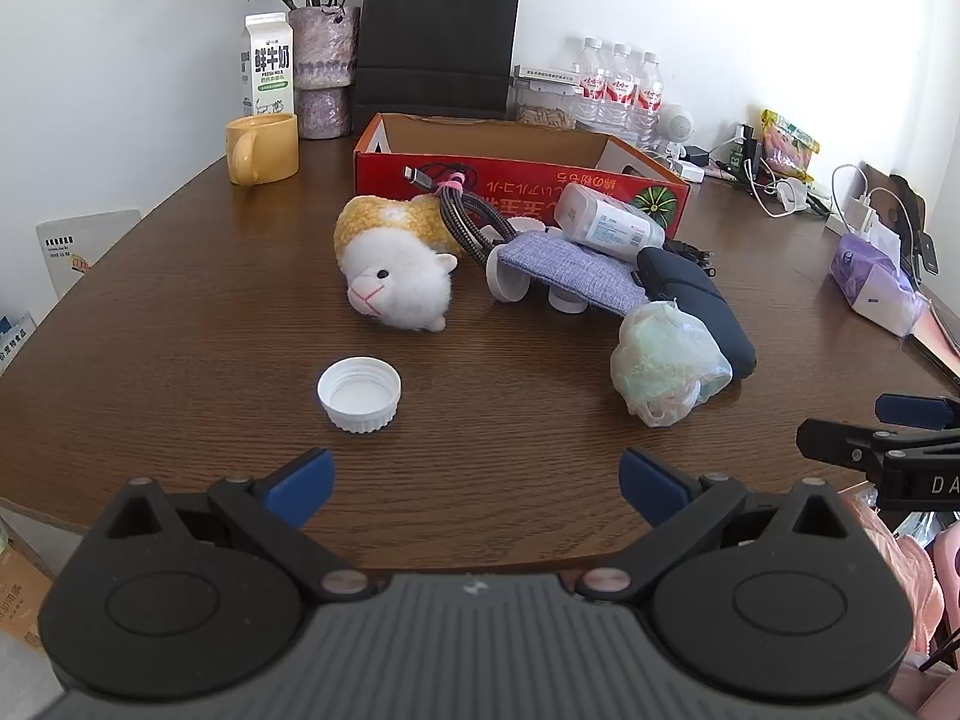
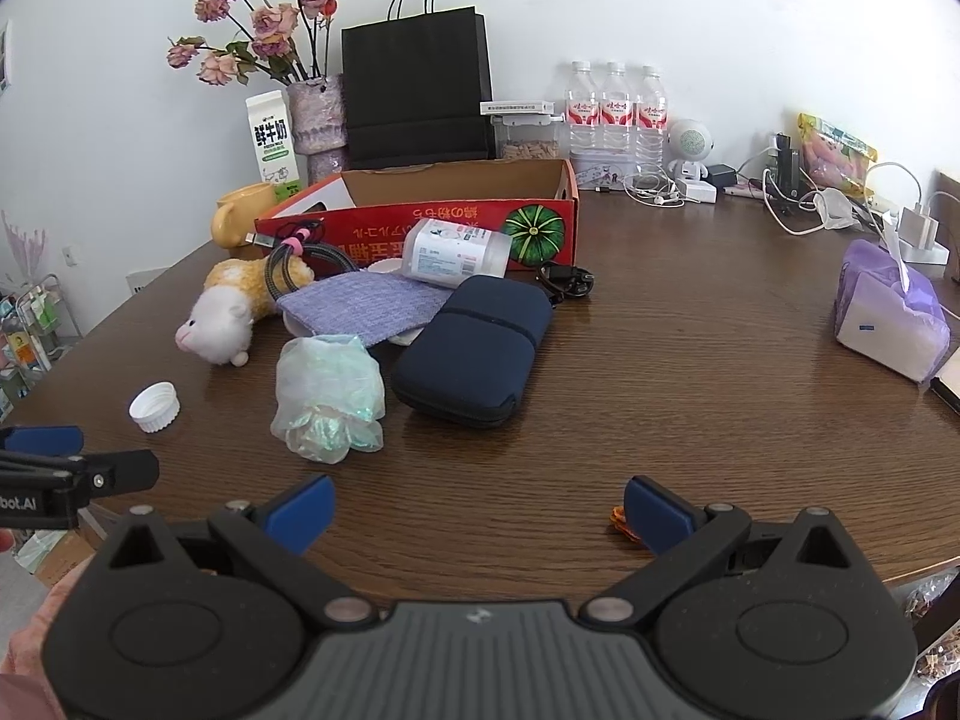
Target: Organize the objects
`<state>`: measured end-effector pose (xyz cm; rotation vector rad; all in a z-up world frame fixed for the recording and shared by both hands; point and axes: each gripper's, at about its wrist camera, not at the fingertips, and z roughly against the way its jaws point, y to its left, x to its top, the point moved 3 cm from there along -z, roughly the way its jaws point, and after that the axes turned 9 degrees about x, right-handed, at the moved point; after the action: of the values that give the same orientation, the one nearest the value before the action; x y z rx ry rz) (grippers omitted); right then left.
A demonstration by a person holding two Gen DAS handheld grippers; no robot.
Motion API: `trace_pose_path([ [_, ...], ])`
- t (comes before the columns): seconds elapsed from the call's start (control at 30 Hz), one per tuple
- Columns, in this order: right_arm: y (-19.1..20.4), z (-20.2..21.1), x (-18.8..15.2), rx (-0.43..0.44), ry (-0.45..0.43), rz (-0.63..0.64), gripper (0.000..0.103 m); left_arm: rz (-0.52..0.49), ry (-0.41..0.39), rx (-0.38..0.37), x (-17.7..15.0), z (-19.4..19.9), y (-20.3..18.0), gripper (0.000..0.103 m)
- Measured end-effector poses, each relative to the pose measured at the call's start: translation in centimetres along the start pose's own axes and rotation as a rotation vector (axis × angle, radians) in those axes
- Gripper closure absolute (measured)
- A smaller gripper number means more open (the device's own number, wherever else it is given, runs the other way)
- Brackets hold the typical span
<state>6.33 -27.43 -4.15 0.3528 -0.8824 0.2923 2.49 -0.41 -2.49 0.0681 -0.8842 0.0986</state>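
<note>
A pile lies on the brown table [image 1: 180, 312] before an open red cardboard box [image 1: 510, 174]: a plush alpaca [image 1: 396, 264], a bundled cable [image 1: 468, 210], a purple cloth pouch [image 1: 576, 267], a white bottle [image 1: 606, 222], a navy case [image 2: 474, 348] and a bagged bundle [image 2: 330, 399]. A white cap [image 1: 359, 395] lies alone in front. My left gripper [image 1: 477, 483] is open and empty, near the table's front edge, behind the cap. My right gripper [image 2: 480, 513] is open and empty, in front of the navy case.
At the back stand a yellow mug [image 1: 262, 147], a milk carton [image 1: 268, 63], a flower vase [image 1: 324, 69], a black paper bag [image 1: 438, 36] and water bottles [image 2: 618, 108]. A purple tissue pack [image 2: 888, 312], chargers and cables lie at the right. A small orange item [image 2: 618, 519] lies by my right gripper.
</note>
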Motion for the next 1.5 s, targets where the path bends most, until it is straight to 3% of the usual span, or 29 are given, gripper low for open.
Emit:
trace_pose_path([
  [1.5,-0.33,-0.02,-0.04,-0.027,0.002,0.004,0.0,0.004,0.008,-0.007,-0.06,-0.32,-0.42,0.0],
])
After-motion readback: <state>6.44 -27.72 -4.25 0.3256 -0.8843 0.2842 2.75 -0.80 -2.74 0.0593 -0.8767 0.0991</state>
